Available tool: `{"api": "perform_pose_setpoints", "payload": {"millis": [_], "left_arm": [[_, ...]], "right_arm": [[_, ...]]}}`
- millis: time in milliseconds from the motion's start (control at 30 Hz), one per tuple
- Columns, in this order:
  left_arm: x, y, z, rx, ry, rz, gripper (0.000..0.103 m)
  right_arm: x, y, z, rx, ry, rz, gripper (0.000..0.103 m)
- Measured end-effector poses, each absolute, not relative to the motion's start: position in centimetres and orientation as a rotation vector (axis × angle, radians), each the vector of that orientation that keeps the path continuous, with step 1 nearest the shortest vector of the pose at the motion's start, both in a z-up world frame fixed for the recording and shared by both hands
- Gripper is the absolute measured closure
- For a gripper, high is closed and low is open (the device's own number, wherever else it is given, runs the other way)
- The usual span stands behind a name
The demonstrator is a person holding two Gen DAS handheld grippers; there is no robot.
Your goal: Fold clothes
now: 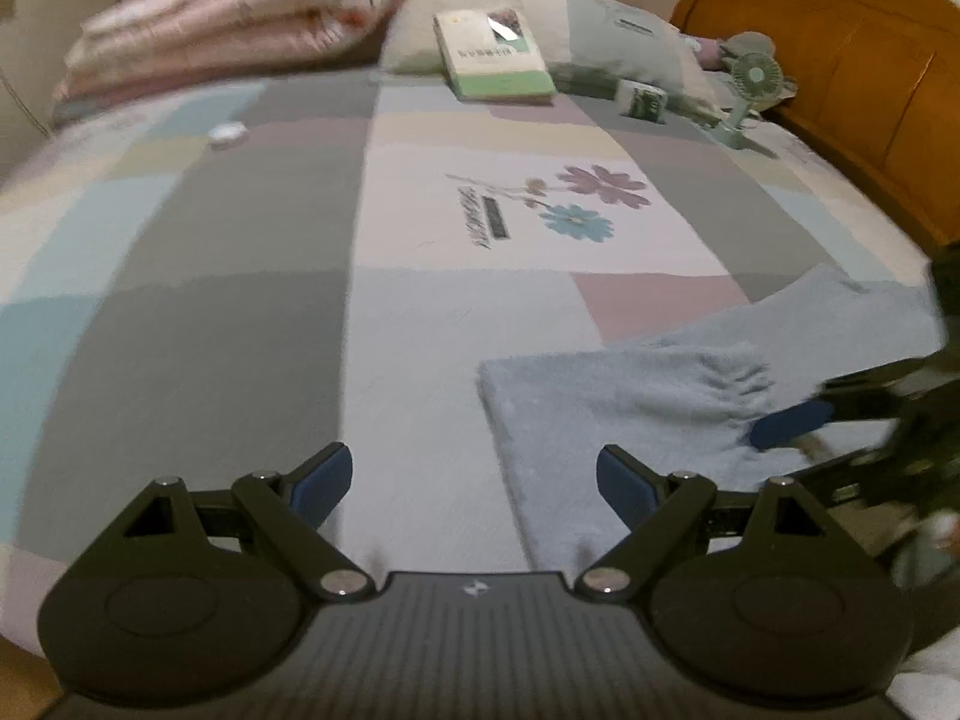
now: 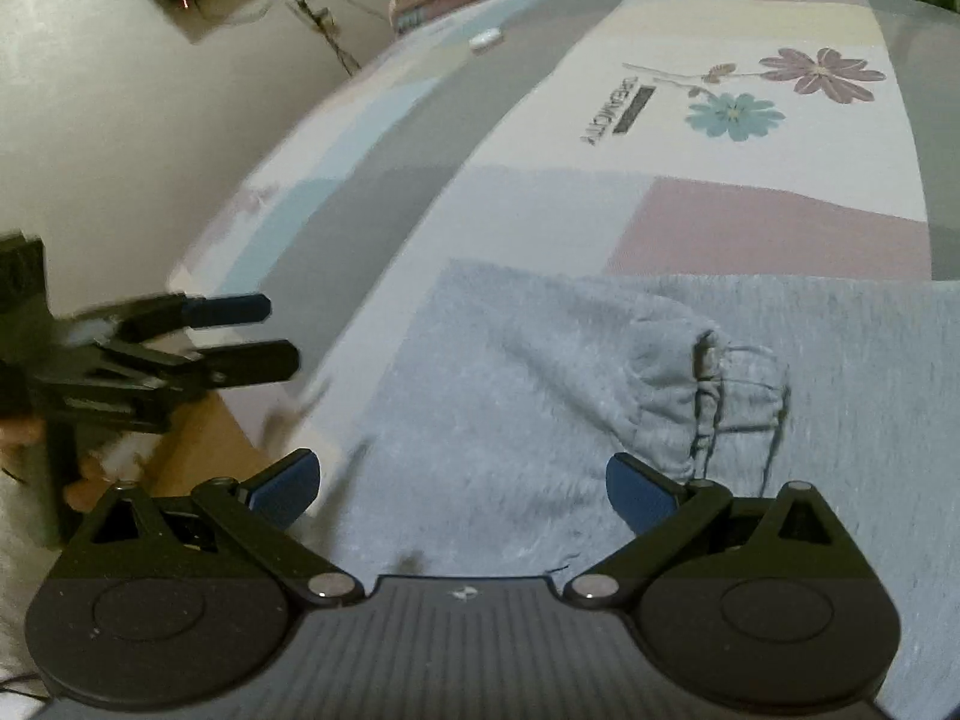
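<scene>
My left claw (image 1: 474, 480) hangs over the bed (image 1: 240, 312), tipped down towards the sheet, jaws spread wide with nothing between them, only bare patchwork bedsheet (image 1: 420, 228) below. The grey fleece garment (image 1: 630, 414) lies flat on the near part of the bed, off to that claw's right, its straight folded edge running away from me. In the right wrist view the garment (image 2: 492, 420) spreads broad beneath my right claw (image 2: 462, 489), long axis lying across the frame, and a sleeve with a gathered, ribbed cuff (image 2: 714, 396) is laid over the body, cuff pointing right. My right claw is tipped down too, blue pads well apart, gripping nothing, fuzzy cloth just under them. The fabric looks soft and napped, pale blue-grey. Over on the left of that view I catch my left claw (image 2: 264, 336) side-on past the bed's edge, fingers parted, the hand (image 2: 84, 480) under it blurred. Further up the bed: a rolled pink quilt (image 1: 228, 24), a green-edged book (image 1: 492, 54), a little mint hand fan (image 1: 750, 84), wooden headboard (image 1: 840, 60) at right.
</scene>
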State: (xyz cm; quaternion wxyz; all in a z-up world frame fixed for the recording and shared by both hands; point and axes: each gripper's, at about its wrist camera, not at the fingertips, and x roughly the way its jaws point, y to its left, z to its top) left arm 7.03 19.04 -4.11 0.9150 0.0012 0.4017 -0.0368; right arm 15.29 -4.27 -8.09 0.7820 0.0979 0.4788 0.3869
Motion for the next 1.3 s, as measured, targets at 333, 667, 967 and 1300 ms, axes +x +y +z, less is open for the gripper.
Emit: {"api": "perform_pose_setpoints", "payload": {"millis": [333, 667, 967, 1300], "left_arm": [[6.4, 13.0, -3.7, 0.154, 0.784, -0.183, 0.010], [6.8, 5.5, -4.8, 0.239, 0.790, -0.281, 0.010], [7.2, 0.8, -5.1, 0.267, 0.803, -0.340, 0.010], [7.0, -2.0, -5.5, 0.205, 0.833, -0.392, 0.010]], "right_arm": [[12.0, -15.3, -6.2, 0.196, 0.896, 0.473, 0.000], [7.2, -24.6, -10.5, 0.096, 0.896, 0.143, 0.000], [5.4, -27.6, -9.6, 0.124, 0.854, 0.120, 0.000], [3.6, -30.8, -8.7, 0.161, 0.796, 0.085, 0.000]]}}
